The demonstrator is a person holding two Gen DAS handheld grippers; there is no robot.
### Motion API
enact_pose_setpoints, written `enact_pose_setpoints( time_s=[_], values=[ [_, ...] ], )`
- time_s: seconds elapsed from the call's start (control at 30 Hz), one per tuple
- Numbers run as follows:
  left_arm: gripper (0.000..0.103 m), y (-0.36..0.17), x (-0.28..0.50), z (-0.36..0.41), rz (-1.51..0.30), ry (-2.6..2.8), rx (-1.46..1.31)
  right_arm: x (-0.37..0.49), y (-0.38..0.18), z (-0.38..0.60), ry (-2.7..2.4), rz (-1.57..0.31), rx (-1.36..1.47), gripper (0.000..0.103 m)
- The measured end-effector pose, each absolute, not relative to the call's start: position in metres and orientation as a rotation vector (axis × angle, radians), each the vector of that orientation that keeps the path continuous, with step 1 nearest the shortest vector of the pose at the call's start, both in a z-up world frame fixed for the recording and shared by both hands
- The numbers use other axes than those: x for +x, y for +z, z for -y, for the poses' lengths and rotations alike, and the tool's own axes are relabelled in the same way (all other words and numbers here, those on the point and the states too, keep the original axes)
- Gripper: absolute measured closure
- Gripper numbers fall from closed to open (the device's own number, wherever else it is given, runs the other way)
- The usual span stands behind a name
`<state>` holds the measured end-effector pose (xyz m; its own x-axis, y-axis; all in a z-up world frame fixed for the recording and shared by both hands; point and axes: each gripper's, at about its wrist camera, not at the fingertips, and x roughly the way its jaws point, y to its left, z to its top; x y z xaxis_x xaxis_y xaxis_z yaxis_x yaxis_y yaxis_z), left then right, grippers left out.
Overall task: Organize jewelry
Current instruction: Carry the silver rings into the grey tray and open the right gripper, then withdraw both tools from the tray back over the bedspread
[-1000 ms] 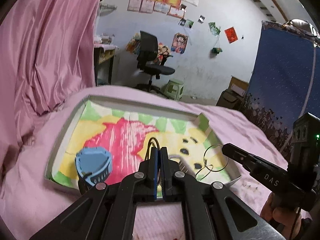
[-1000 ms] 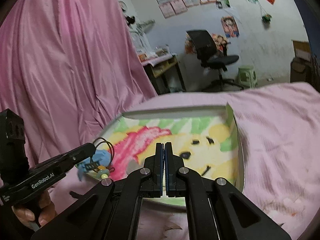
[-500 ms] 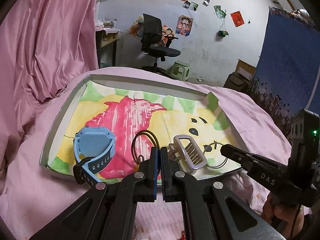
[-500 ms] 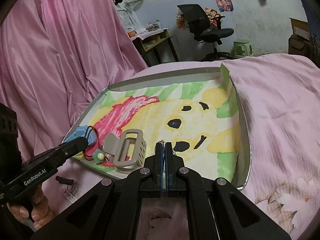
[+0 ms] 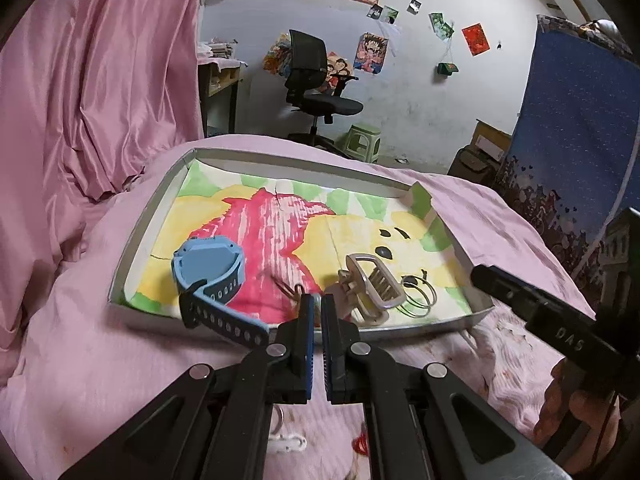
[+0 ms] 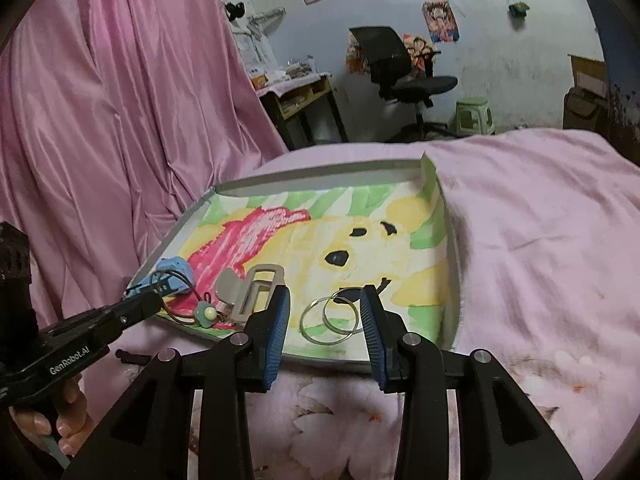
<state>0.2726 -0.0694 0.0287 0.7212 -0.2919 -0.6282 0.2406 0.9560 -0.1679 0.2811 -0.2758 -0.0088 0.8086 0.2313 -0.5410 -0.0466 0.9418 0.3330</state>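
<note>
A shallow tray (image 5: pixel 152 216) (image 6: pixel 320 168) with a colourful cartoon liner lies on a pink blanket. In it are a blue watch (image 5: pixel 210 270) (image 6: pixel 172 272), a beige hair claw (image 5: pixel 370 286) (image 6: pixel 252 292) and two thin hoop rings (image 5: pixel 418 300) (image 6: pixel 330 316). My left gripper (image 5: pixel 314 300) (image 6: pixel 154 300) is shut on a dark hair tie with a green flower bead (image 6: pixel 206 312), at the tray's near edge. My right gripper (image 6: pixel 324 300) (image 5: pixel 480 274) is open above the hoop rings, holding nothing.
Pink curtain (image 6: pixel 100 120) hangs on the left. An office chair (image 5: pixel 316 80), a green stool (image 5: pixel 362 142) and a desk (image 6: pixel 300 96) stand behind the bed. A blue patterned cloth (image 5: pixel 576 120) hangs at the right. Small items (image 5: pixel 286 438) lie on the blanket by the left gripper.
The right gripper has opened and let the hoop rings down into the tray. The left gripper has lowered the hair tie towards the tray's near edge, still shut.
</note>
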Motion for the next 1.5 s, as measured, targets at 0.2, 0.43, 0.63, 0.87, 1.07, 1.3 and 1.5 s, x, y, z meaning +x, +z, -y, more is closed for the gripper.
enact_pose_setpoints(
  time_s=[0.2,0.43,0.63,0.87,1.07,1.3,1.5],
  values=[
    [0.047,0.033,0.255,0.063,-0.676,-0.283,-0.086,0.260,0.005,0.279,0.131,-0.553,0.305,0.058],
    [0.029,0.050,0.216,0.049,-0.533,-0.254,-0.121,0.223,0.023,0.274,0.141,-0.447,0.269,0.042],
    [0.016,0.061,0.179,0.045,-0.430,-0.232,-0.081,0.186,0.034,0.265,0.154,-0.365,0.234,0.021],
    [0.009,0.058,0.144,0.040,-0.357,-0.209,-0.048,0.151,0.034,0.254,0.150,-0.333,0.220,0.012],
    [0.008,0.049,0.124,0.029,-0.349,-0.190,-0.050,0.130,0.027,0.249,0.143,-0.345,0.216,0.012],
    [0.007,0.035,0.111,0.018,-0.358,-0.176,-0.029,0.112,0.014,0.242,0.143,-0.363,0.163,0.012],
    [0.007,0.017,0.109,0.009,-0.399,-0.168,-0.008,0.109,0.003,0.235,0.147,-0.393,0.118,0.012]
  ],
)
